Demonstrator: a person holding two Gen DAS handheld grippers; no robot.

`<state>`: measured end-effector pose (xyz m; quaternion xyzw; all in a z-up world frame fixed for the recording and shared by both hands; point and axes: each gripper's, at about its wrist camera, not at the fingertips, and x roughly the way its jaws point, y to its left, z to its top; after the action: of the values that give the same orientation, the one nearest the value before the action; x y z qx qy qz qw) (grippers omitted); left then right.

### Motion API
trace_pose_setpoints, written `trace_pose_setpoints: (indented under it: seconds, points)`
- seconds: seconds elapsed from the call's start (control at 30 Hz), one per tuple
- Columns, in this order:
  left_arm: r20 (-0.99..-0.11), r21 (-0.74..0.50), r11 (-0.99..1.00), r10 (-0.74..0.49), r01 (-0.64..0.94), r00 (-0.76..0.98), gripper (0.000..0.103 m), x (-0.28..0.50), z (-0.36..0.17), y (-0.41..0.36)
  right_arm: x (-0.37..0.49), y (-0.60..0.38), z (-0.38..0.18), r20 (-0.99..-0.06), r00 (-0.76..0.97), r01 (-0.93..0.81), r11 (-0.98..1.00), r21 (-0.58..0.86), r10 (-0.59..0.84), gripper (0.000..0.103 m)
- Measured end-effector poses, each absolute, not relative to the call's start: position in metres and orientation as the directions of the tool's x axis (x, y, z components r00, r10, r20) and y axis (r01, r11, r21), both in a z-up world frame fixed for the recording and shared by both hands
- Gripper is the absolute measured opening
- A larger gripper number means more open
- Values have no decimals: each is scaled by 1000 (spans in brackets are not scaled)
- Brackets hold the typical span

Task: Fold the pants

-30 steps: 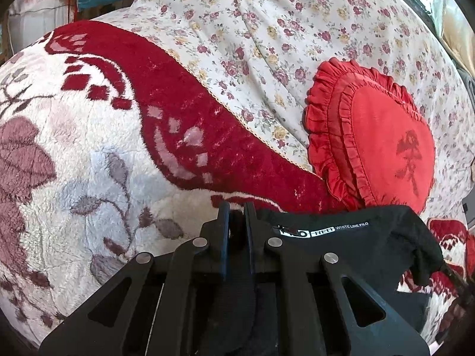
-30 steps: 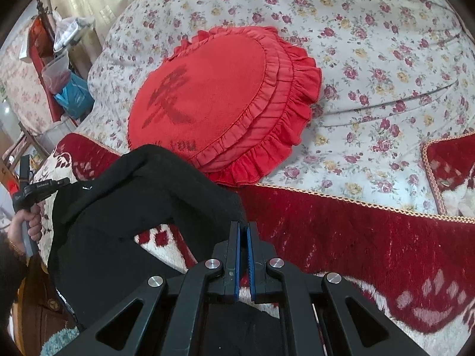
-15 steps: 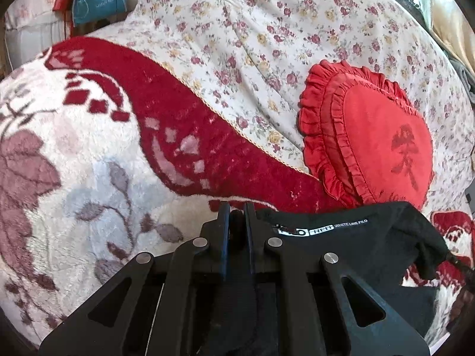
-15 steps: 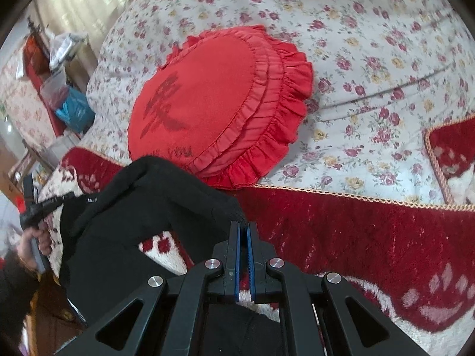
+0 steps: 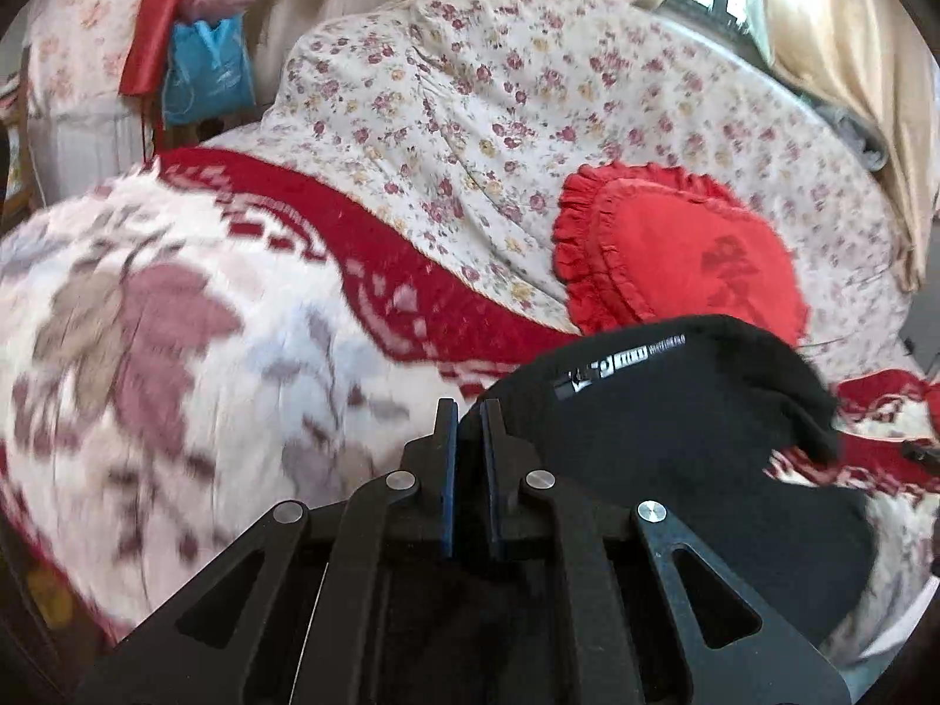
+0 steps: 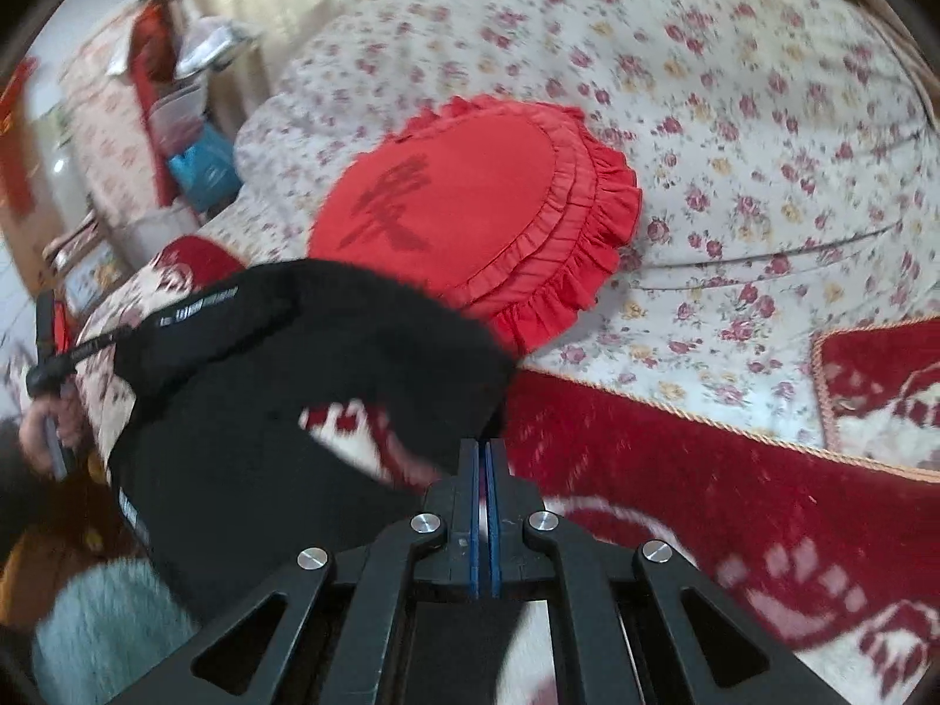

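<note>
Bed cover [image 5: 482, 117]: floral, spread wide beyond both claws.
Blanket [image 5: 176, 352]: red-and-white plush, beneath both claws.
Pants [image 6: 282, 411]: black, stretched between the two claws, lifted off the blanket.
Cushion [image 6: 470, 205]: red, frilled, just past the pants.
Left gripper [image 5: 468, 411]: clamped on the pants' edge.
Right gripper [image 6: 485, 445]: pinched tight on the pants' other edge.

I see matt black knit pants [image 5: 675, 429], a plush fleecy blanket [image 5: 176, 352], a frilled red cloth cushion [image 6: 470, 205], and smooth floral cotton bedspread [image 6: 734, 117].
</note>
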<state>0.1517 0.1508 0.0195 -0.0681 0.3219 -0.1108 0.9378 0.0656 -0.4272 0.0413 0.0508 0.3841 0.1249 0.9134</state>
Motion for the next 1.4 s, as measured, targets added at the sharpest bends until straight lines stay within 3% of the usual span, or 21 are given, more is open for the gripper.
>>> trace_pose_setpoints:
  seconds: [0.13, 0.4, 0.57, 0.73, 1.03, 1.2, 1.23, 1.27, 1.4]
  points:
    - [-589, -206, 961, -273, 185, 761, 6, 115, 0, 153, 29, -432, 35, -695, 653, -224, 953, 202, 301, 1]
    - [-566, -238, 954, -287, 180, 773, 6, 103, 4, 139, 53, -455, 12, -709, 635, -26, 925, 379, 308, 5]
    - [-561, -243, 952, -296, 188, 774, 6, 97, 8, 136, 99, -450, 4, -640, 657, 41, 829, 558, 398, 33]
    - [-567, -250, 950, -300, 187, 767, 6, 98, 7, 136, 156, -455, -11, -577, 687, 134, 703, 698, 442, 35]
    - [-580, -279, 945, -309, 173, 753, 6, 113, 4, 141, 222, -476, -40, -653, 658, 254, 706, 661, 374, 35]
    - [-592, -275, 947, -303, 166, 747, 6, 120, 1, 143, 240, -465, -56, -685, 582, 201, 739, 643, 438, 35]
    - [-594, -279, 946, -304, 163, 745, 6, 123, 0, 144, 242, -459, -55, -692, 573, 171, 762, 625, 439, 28]
    - [-595, -283, 945, -306, 162, 744, 6, 125, 0, 145, 242, -454, -52, -691, 576, 130, 785, 605, 437, 5]
    - [-588, -289, 945, -300, 151, 751, 6, 129, 4, 150, 228, -442, -23, -681, 630, 33, 863, 504, 373, 2]
